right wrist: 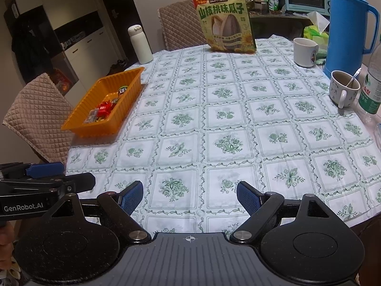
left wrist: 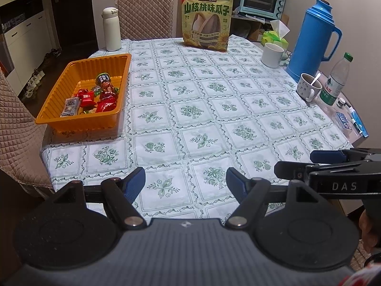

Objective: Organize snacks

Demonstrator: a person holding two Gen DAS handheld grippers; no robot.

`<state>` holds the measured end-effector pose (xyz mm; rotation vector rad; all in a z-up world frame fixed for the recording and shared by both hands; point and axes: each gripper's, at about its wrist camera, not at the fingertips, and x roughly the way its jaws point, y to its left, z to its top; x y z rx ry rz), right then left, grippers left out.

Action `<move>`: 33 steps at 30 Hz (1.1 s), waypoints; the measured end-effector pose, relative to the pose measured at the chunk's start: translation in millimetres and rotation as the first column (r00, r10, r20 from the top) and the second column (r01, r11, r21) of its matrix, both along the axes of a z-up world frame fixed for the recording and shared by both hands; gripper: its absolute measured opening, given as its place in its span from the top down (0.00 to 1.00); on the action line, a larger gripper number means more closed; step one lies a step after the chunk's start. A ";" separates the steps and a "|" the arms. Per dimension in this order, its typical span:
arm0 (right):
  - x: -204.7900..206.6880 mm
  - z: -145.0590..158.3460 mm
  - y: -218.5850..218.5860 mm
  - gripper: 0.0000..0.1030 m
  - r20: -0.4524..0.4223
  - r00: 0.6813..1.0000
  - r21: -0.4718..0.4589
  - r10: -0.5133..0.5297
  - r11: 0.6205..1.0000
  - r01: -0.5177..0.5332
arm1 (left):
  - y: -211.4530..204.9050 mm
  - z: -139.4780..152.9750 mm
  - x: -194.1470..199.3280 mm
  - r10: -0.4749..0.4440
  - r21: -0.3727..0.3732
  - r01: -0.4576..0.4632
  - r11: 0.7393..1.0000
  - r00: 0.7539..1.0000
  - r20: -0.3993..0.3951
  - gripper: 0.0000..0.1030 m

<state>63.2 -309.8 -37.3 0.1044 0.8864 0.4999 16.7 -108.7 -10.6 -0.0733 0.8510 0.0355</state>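
An orange tray (left wrist: 59,116) (right wrist: 78,128) sits at the table's left edge and holds several wrapped snacks (left wrist: 95,97) (right wrist: 103,109), mostly red. A large green sunflower-seed bag (left wrist: 206,21) (right wrist: 226,23) stands upright at the far side. My left gripper (left wrist: 185,183) is open and empty, low over the near edge of the table. My right gripper (right wrist: 190,197) is open and empty beside it. Each gripper shows at the edge of the other's view: the right in the left wrist view (left wrist: 309,162), the left in the right wrist view (right wrist: 62,174).
A white flask (left wrist: 111,29) stands at the back left. A white mug (left wrist: 272,54), a blue thermos jug (left wrist: 312,38), a cup with a spoon (left wrist: 309,87) and a water bottle (left wrist: 335,83) stand at the right. Quilted chairs (left wrist: 145,14) flank the table.
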 end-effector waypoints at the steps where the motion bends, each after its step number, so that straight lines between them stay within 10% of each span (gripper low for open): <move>1: 0.2 0.0 0.0 0.17 0.000 1.000 0.001 0.001 1.000 -0.001 | 0.0 0.0 0.0 0.000 -0.001 0.000 1.000 1.000 0.000 0.29; 33: 5.6 -1.2 3.4 0.17 0.001 1.000 0.008 0.003 1.000 -0.003 | 3.2 0.3 4.7 0.009 0.006 -0.009 1.000 1.000 -0.002 0.29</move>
